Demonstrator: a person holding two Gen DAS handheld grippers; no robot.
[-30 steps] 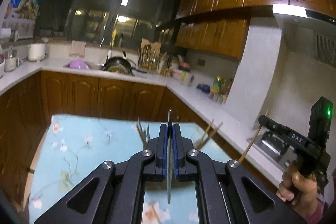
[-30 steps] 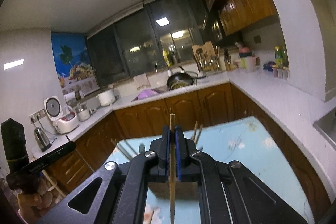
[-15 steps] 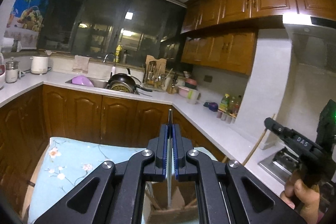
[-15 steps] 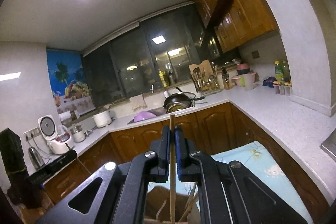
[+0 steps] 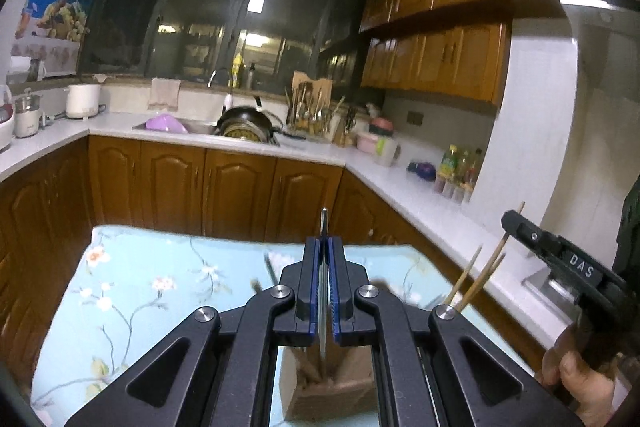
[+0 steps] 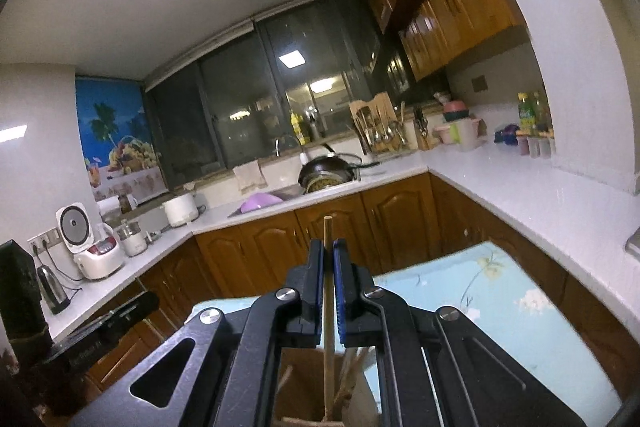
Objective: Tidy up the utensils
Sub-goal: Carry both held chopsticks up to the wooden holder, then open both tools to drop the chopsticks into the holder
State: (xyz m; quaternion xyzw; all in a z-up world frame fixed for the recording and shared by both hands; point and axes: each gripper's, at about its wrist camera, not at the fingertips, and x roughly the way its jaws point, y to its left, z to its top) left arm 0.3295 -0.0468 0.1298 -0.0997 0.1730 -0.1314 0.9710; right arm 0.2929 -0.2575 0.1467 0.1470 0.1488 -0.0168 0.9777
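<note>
My left gripper (image 5: 323, 247) is shut on a thin metal utensil (image 5: 323, 223) held upright, its lower end down in a brown cardboard box (image 5: 320, 391) below the jaws. My right gripper (image 6: 328, 251) is shut on a wooden chopstick (image 6: 328, 307) held upright, its lower end in the same kind of brown box (image 6: 304, 387) among other sticks. The right gripper also shows at the right of the left wrist view (image 5: 556, 255), with the chopstick's tip above it. Two more chopsticks (image 5: 476, 283) stick up from the box.
The box stands on a table with a light blue floral cloth (image 5: 152, 287). Wooden base cabinets (image 5: 240, 187) and a white L-shaped counter (image 5: 408, 199) lie beyond. The counter holds a wok (image 5: 246, 125), a utensil rack (image 5: 310, 107) and bottles (image 5: 460, 167). A rice cooker (image 6: 92, 243) stands at the left.
Both grippers have kept their hold. Both views dipped back down after tilting up: more blue cloth shows, and the box with its sticks sits under the jaws.
</note>
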